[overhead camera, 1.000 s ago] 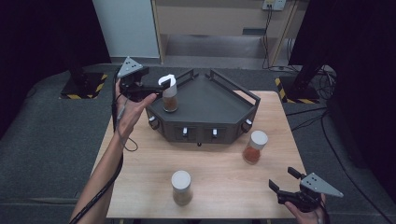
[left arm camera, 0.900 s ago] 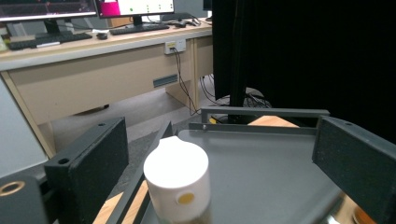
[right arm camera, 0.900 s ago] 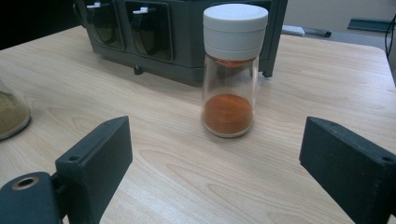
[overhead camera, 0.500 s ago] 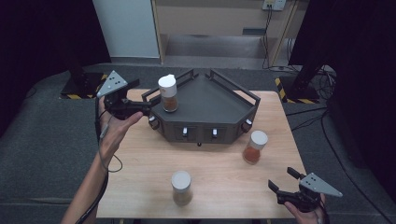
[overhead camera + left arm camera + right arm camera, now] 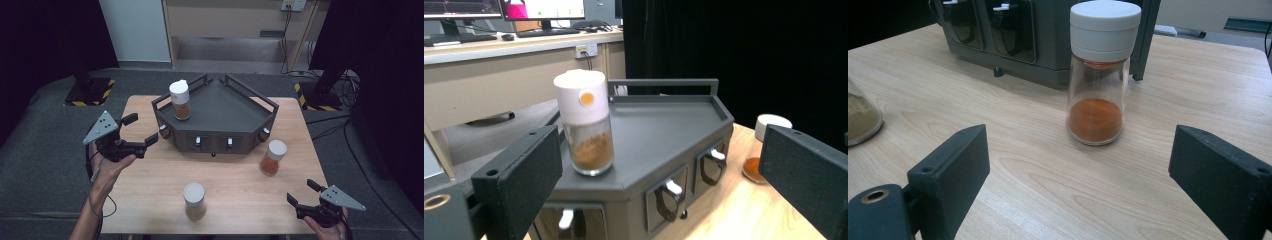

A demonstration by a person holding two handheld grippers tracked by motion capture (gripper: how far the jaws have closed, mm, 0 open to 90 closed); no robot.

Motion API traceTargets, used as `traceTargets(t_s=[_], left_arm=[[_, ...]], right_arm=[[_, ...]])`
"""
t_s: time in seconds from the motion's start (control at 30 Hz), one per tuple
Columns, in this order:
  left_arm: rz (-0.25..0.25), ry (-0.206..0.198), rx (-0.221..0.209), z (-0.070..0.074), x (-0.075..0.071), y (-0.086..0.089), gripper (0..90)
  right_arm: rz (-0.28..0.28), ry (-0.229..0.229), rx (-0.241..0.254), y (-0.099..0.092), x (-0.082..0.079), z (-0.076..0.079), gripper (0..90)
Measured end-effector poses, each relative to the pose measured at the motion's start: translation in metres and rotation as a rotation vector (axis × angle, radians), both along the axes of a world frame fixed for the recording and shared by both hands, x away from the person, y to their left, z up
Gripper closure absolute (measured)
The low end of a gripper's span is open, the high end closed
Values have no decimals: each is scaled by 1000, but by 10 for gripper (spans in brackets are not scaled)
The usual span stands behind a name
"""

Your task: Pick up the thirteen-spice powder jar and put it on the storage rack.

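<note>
Left gripper [image 5: 141, 128]: jaws apart, empty, just left of rack [image 5: 220, 107]; brown jar [image 5: 179, 100] upright on rack's top. Right gripper [image 5: 304, 192]: jaws apart, empty, at table's [image 5: 150, 195] near right corner, orange jar [image 5: 272, 157] upright beyond it

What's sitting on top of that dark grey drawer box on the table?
One spice jar with a white cap stands upright near the left corner of the rack, holding brown powder. The rest of the top is bare. The drawers are shut, so their contents are hidden.
</note>
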State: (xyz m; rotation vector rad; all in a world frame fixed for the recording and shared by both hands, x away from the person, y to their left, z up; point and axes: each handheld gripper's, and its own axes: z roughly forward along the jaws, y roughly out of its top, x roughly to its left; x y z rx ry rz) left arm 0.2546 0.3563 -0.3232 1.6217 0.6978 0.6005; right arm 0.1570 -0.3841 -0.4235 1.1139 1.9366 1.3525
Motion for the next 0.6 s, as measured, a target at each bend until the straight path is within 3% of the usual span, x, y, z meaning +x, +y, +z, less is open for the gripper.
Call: traceTargets(t_s=[0.23, 0.6], left_arm=[[-17, 22, -33, -25, -11, 8, 25], [-36, 47, -47, -71, -32, 14, 24]], right_arm=[[-1, 3, 0, 0, 0, 0, 93], [-1, 0, 1, 0, 0, 0, 93]])
